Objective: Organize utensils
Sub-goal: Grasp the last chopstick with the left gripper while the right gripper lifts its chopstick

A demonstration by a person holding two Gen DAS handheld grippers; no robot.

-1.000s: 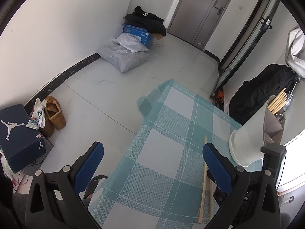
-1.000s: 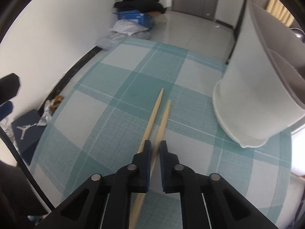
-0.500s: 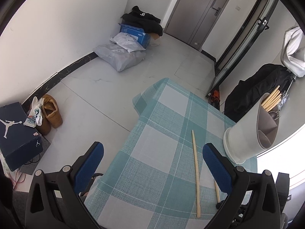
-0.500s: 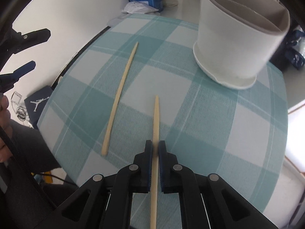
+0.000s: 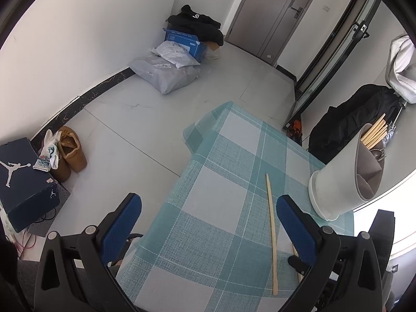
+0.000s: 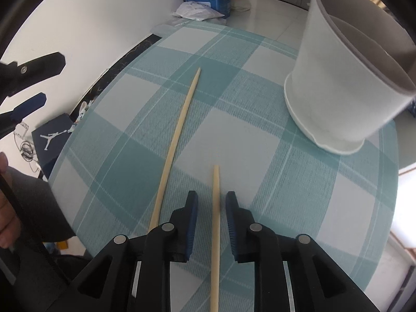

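Two chopsticks are lying on the checked counter, and I am reading them from left to right. My left gripper is hanging over the counter's left edge with its jaws spread wide and nothing between them. The left chopstick is lying flat, slanting away from me with its tip leaning right. The right chopstick is running straight along the line of my right gripper, lying between its jaws as they are opening, the blue pads no longer pressing on it. The white holder is standing farther right and ahead, other chopsticks already in it. My right hand is clearly the nearer one; I judge the next grip should close across that long axis.
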